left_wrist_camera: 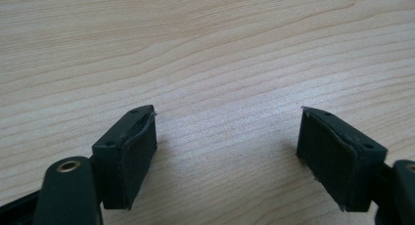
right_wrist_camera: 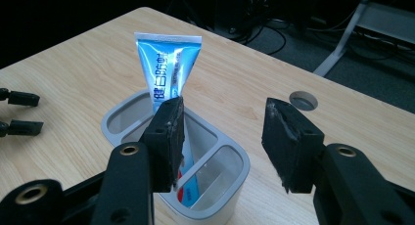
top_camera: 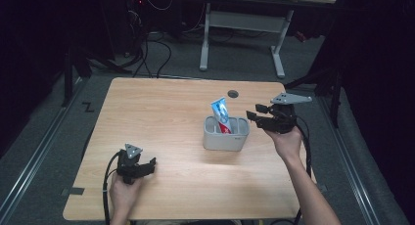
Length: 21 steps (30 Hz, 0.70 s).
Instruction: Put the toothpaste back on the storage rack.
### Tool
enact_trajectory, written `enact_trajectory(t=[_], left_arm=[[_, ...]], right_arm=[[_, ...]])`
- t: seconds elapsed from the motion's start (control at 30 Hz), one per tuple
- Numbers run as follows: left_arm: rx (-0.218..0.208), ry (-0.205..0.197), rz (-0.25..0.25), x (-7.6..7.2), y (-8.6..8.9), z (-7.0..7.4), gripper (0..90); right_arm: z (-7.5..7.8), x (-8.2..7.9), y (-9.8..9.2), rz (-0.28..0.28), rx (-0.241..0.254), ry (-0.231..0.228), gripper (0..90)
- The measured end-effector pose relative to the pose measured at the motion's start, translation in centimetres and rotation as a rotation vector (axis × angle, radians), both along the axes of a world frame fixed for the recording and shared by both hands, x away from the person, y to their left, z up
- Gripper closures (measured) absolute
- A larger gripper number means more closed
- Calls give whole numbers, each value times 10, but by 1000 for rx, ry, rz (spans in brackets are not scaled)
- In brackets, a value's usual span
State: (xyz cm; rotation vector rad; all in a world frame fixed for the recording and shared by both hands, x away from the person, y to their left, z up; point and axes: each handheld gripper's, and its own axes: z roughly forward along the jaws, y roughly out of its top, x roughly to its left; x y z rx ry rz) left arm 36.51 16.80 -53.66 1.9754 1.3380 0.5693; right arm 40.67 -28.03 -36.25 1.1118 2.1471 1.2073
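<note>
- High view: the left hand-held gripper sits low at the near left part of the table, the left hand wrapped around it from below, forearm coming in from the bottom edge; its jaws point to the right with nothing between them
- High view: the right hand-held gripper is held up just right of the grey holder, jaws pointing left toward it; the right hand grips it from beneath, forearm slanting in from the lower right
- High view: the toothpaste tube stands tilted in the holder, crimped end up
- Left gripper view: the jaws stand wide apart over bare wood, empty
- Right gripper view: the jaws are about half open, empty, hovering above the holder; the toothpaste tube rises behind the left jaw, its lower end down in a compartment, apart from both pads
</note>
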Motion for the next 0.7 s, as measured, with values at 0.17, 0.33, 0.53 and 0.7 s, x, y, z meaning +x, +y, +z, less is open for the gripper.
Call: enact_trajectory(t=[0.17,0.33,0.53,0.7], left_arm=[[-1,-1,1,0,0,0,231],[-1,-1,1,0,0,0,231],[0,0,0,0,0,0,231],[0,0,0,0,0,0,231]], right_arm=[[1,-2,-3,-5,-3,0,505],[-1,-4,-7,-13,11,-6,506],[-6,-6,-15,-26,26,1,507],[-7,-9,-19,-33,35,0,507]])
